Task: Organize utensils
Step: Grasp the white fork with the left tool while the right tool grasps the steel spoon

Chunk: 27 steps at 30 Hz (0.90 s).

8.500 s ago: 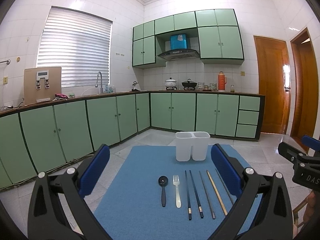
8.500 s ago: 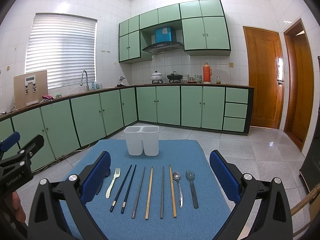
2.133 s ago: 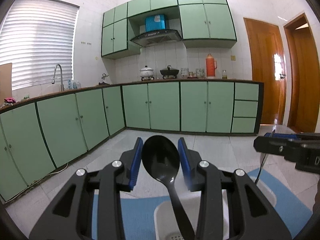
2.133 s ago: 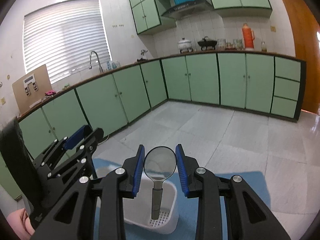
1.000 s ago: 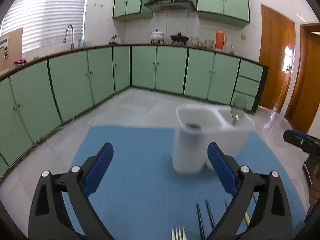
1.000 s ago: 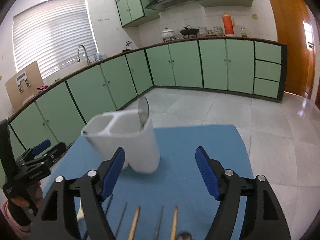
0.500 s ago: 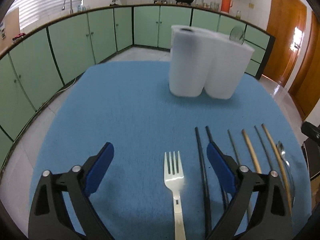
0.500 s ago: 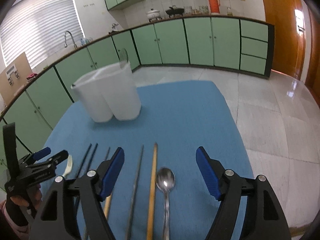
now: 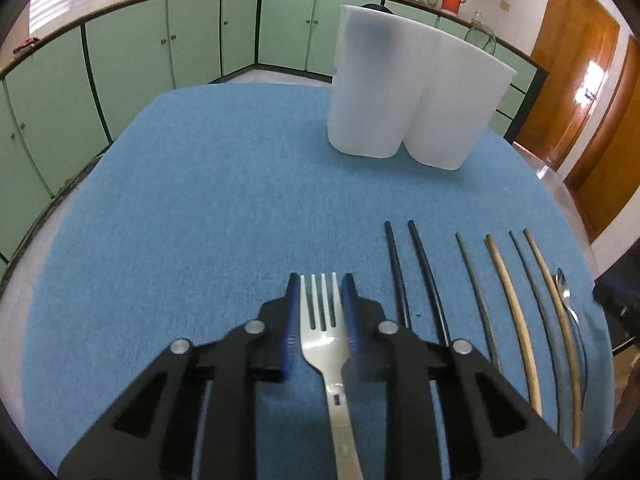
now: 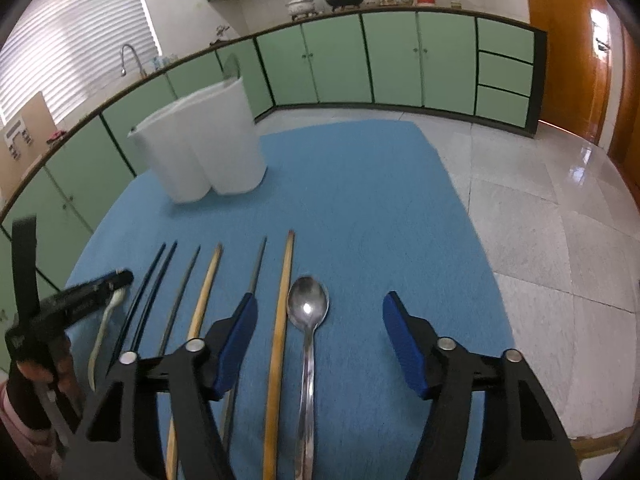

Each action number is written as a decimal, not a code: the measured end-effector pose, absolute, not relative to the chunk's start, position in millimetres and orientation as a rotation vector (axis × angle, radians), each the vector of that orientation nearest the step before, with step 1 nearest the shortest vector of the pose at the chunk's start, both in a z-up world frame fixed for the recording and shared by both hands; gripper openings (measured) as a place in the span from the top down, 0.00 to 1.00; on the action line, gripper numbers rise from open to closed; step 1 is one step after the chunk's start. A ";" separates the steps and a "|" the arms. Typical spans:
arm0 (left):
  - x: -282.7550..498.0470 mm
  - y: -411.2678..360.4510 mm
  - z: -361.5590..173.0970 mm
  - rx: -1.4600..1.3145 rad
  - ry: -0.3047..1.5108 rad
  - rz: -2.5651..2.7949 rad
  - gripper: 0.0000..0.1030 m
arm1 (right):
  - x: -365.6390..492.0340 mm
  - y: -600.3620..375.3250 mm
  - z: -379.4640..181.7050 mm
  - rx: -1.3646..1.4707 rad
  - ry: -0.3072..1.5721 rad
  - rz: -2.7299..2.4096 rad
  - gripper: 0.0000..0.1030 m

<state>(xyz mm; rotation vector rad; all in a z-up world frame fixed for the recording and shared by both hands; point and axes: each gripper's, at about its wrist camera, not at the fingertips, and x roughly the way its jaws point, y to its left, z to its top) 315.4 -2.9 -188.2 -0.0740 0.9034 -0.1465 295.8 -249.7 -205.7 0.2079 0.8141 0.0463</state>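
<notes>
A pale fork (image 9: 322, 320) lies on the blue mat (image 9: 200, 200). My left gripper (image 9: 321, 278) is closing, and its blue pads press both sides of the fork's head. To the right lie several chopsticks (image 9: 508, 292) and a metal spoon (image 9: 564, 292). In the right wrist view that metal spoon (image 10: 308, 308) and one wooden chopstick (image 10: 282, 300) lie between the closing jaws of my right gripper (image 10: 319, 299), and the pads touch neither. The white two-compartment holder (image 9: 412, 92) stands at the mat's far side, with a black spoon top (image 9: 374, 6) and a metal spoon bowl (image 9: 480, 38) sticking out.
Green cabinets (image 10: 340, 68) run along the back and left. The mat's right edge (image 10: 460, 200) borders bare pale tabletop. Wooden doors (image 9: 572, 80) are at the far right. A hand (image 10: 36, 364) holds the left gripper (image 10: 120, 280) at the left of the right wrist view.
Both grippers have come down from the holder to the utensil row. The left jaws have closed onto the fork's head. The right jaws have narrowed a little around the spoon.
</notes>
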 end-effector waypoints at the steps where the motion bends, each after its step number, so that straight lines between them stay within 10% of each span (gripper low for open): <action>1: 314.3 -3.5 -186.9 -0.079 0.898 -0.148 0.81 | 294.6 -248.0 -207.2 0.203 0.820 0.053 0.42; 27: 290.5 -6.4 -148.2 -0.004 0.733 -0.133 0.81 | 332.6 -241.9 -226.5 0.219 0.917 0.074 0.58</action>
